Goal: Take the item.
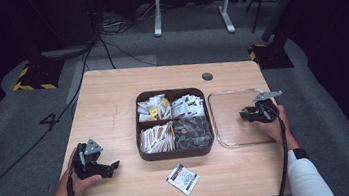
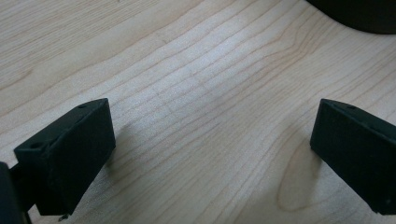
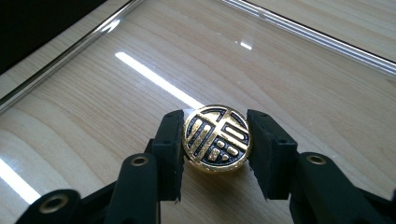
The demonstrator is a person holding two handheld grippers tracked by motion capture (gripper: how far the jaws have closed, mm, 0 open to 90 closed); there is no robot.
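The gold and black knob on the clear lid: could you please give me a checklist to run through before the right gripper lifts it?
1. Right gripper jaws on both sides of the gold and black knob, pads touching it: ok.
2. Knob centred between the jaws: ok.
3. Grip firm enough to lift: cannot tell.
4. Clear lid lying flat on the table, right of the compartment box: ok.
5. Left gripper open, resting on bare wood away from the lid: ok.
6. Loose sachet in front of the box, away from the lid: ok.
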